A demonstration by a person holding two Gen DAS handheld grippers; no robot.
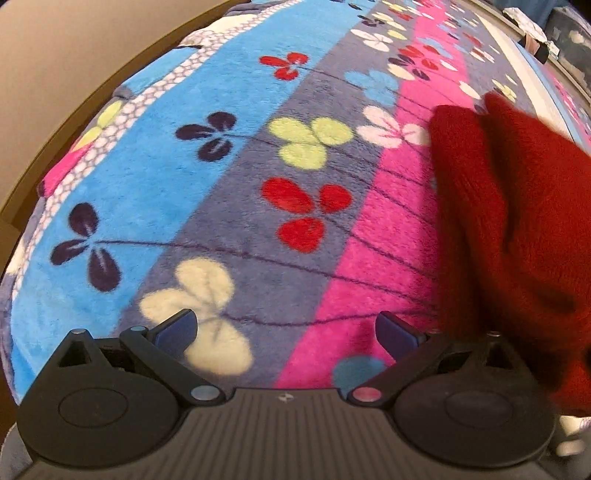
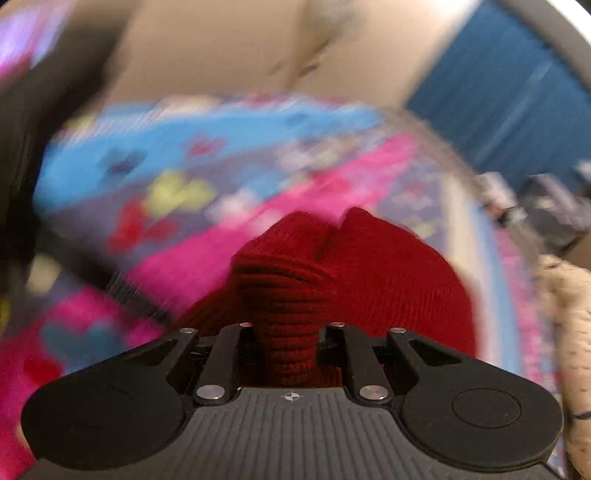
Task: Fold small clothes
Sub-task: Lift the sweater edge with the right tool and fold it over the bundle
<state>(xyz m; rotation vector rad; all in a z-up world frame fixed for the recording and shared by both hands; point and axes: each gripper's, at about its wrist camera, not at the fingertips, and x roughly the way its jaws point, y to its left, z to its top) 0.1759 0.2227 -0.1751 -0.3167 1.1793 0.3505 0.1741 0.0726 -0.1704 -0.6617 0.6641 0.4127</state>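
A red knitted garment (image 2: 332, 266) is bunched between the fingers of my right gripper (image 2: 290, 339), which is shut on it and holds it above the flowered blanket (image 2: 236, 133). The right wrist view is blurred by motion. The same red garment (image 1: 517, 229) hangs at the right of the left wrist view. My left gripper (image 1: 286, 328) is open and empty, low over the blanket (image 1: 229, 155), just left of the garment.
A cream knitted item (image 2: 569, 325) lies at the right edge of the right wrist view. A beige wall (image 1: 55, 55) and a wooden bed edge (image 1: 44, 158) lie to the left. Small items (image 1: 532, 29) sit at the far right.
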